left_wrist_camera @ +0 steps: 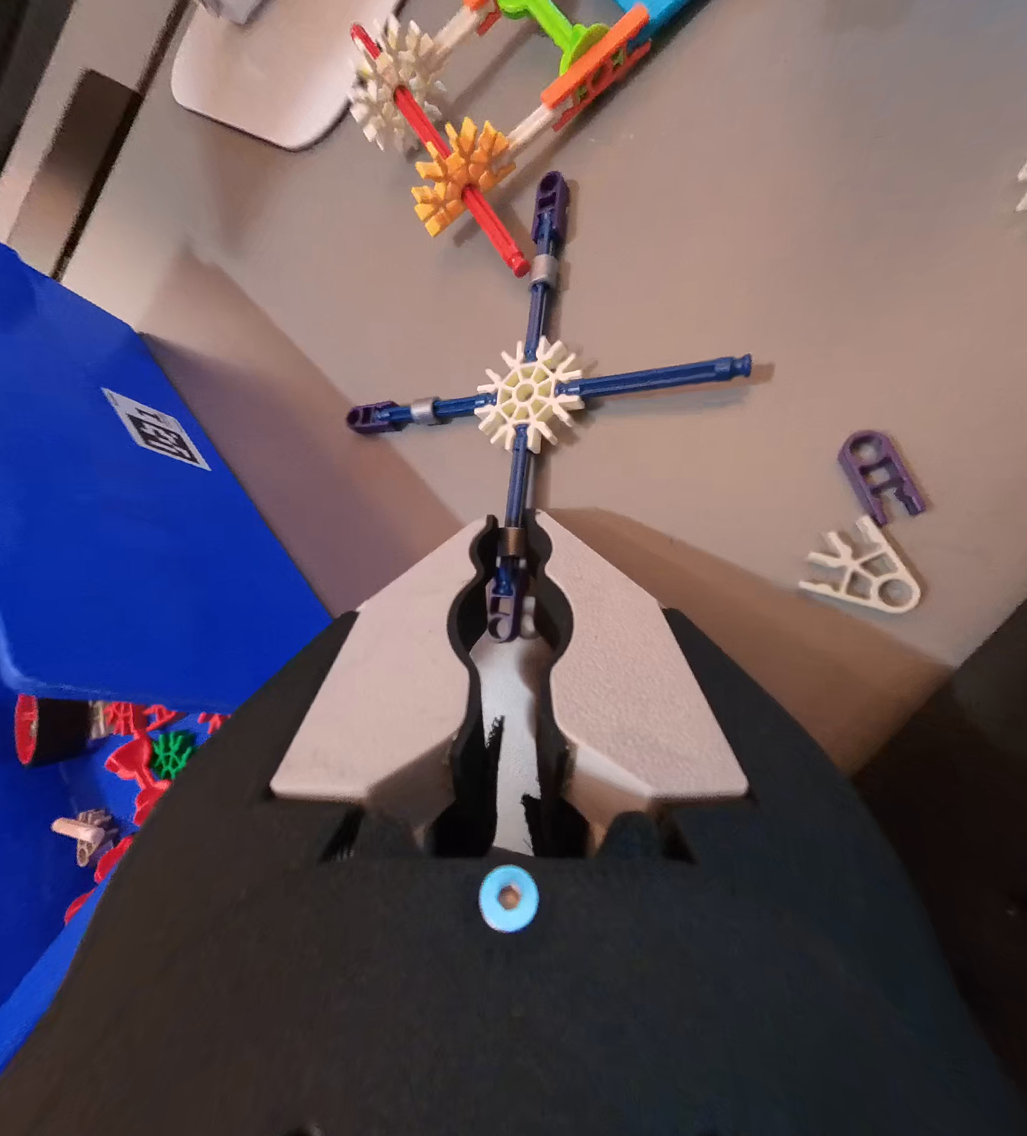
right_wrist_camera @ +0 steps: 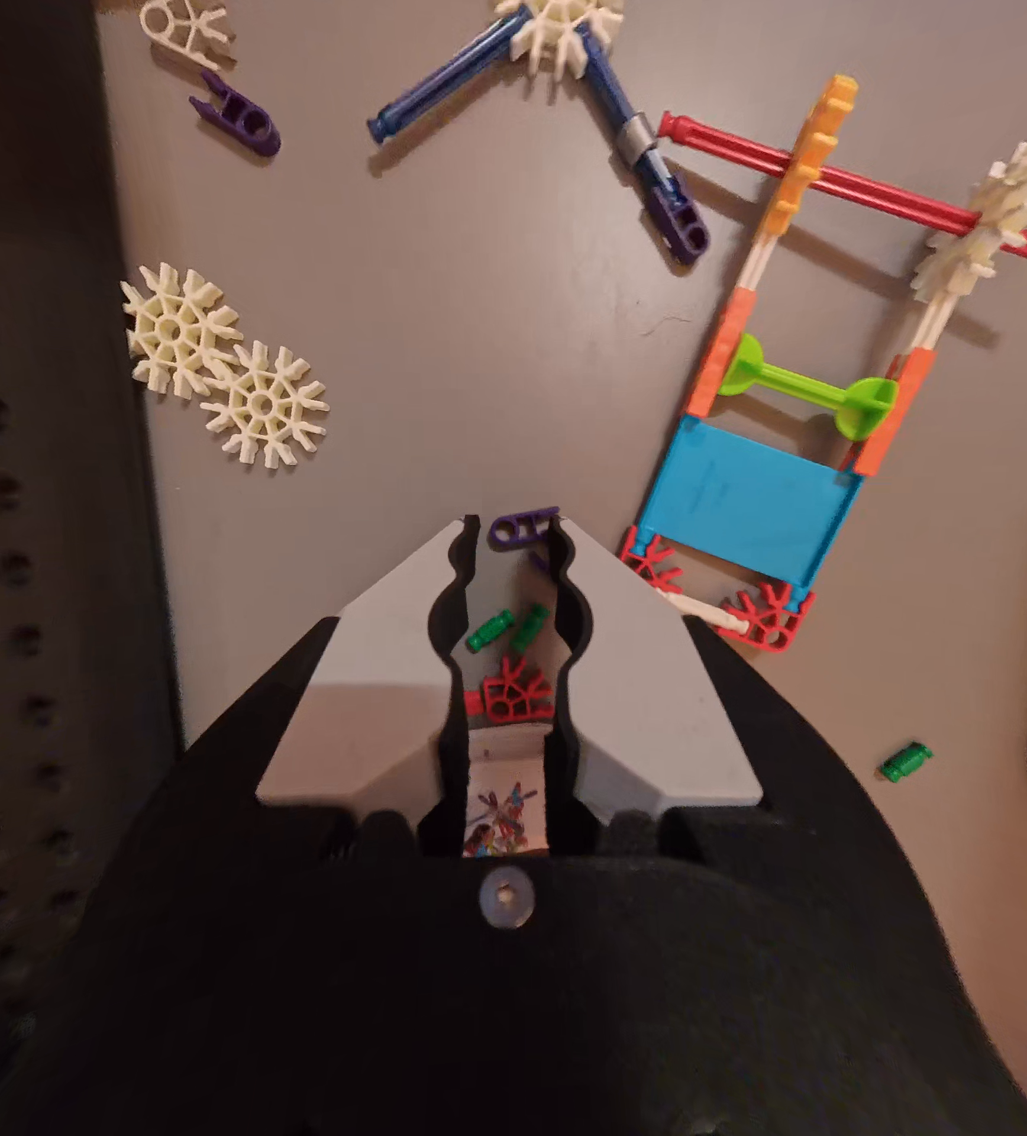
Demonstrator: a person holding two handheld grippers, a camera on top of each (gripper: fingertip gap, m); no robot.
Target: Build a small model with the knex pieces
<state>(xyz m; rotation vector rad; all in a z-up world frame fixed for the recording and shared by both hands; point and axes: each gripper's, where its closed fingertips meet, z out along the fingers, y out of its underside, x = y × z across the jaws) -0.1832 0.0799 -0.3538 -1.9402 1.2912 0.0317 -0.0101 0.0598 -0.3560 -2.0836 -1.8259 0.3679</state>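
A cross of four dark blue rods around a white snowflake connector (left_wrist_camera: pixel 526 396) lies on the grey table (left_wrist_camera: pixel 714 258). My left gripper (left_wrist_camera: pixel 514 532) is shut on the near blue rod (left_wrist_camera: pixel 518 473), at its grey sleeve and purple end clip (left_wrist_camera: pixel 506 605). Two other rods carry purple clips; the right rod's end is bare. My right gripper (right_wrist_camera: pixel 516 522) is narrowly closed on a small purple connector (right_wrist_camera: pixel 514 527) held crosswise at its tips, above the table. The cross also shows at the top of the right wrist view (right_wrist_camera: pixel 554 27).
A blue bin (left_wrist_camera: pixel 99 492) with loose pieces stands at the left. A loose purple connector (left_wrist_camera: pixel 880 473) and a white one (left_wrist_camera: pixel 861 571) lie to the right. A model with a blue panel (right_wrist_camera: pixel 744 510), two white snowflakes (right_wrist_camera: pixel 222 369), green rods (right_wrist_camera: pixel 489 630) and a red connector (right_wrist_camera: pixel 514 691) lie nearby. My right fingertips sit around 20 cm from my left ones.
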